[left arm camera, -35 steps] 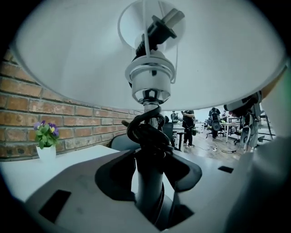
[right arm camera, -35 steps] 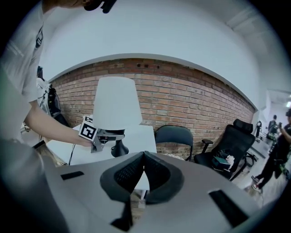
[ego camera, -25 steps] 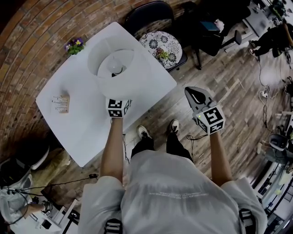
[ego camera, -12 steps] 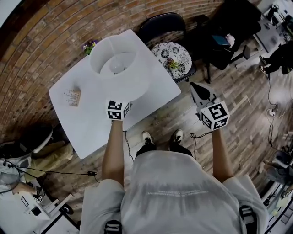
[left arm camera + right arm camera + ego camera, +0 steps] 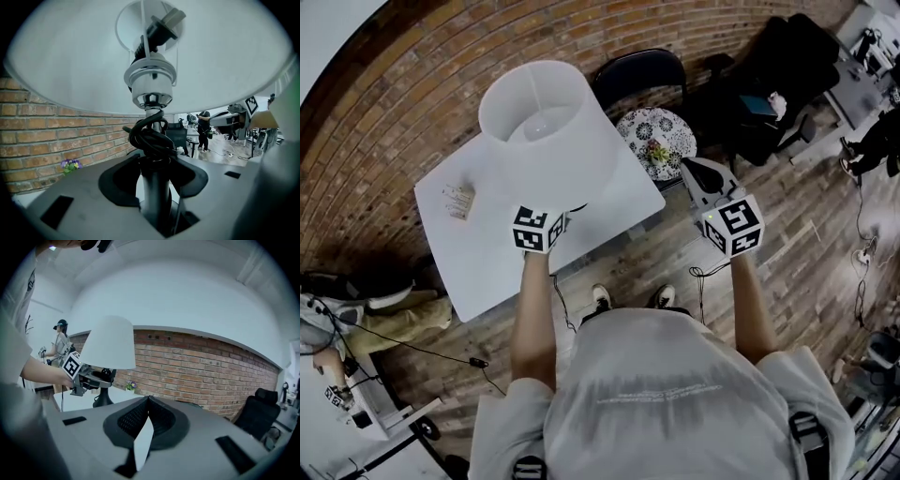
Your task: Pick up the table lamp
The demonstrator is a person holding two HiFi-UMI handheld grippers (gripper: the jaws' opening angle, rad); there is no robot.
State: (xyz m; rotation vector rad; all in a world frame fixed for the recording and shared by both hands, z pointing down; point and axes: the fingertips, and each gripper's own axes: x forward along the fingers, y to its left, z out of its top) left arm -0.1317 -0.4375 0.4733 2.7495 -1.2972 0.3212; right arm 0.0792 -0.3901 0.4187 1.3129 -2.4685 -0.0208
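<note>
The table lamp has a white shade (image 5: 542,122) and a dark stem (image 5: 154,197) with a black cord coiled round it (image 5: 149,133). My left gripper (image 5: 555,214) is shut on that stem just below the coil, and holds the lamp upright over the white table (image 5: 487,272). The shade hides its fingertips in the head view. In the right gripper view the lamp (image 5: 108,343) and the left gripper (image 5: 89,376) show at the left, with the dark base (image 5: 102,401) below. My right gripper (image 5: 696,171) is shut and empty, out over the floor right of the table.
A small box (image 5: 459,202) lies on the table's left part. Beyond the table's far corner stands a black chair (image 5: 637,70) with a patterned round cushion (image 5: 656,141). A brick wall (image 5: 412,103) runs behind, with purple flowers (image 5: 70,165) by it. Cables lie on the wooden floor (image 5: 787,225).
The left gripper has risen with the lamp, and the shade now looms larger in the head view. The right gripper has also risen and moved nearer the table's corner.
</note>
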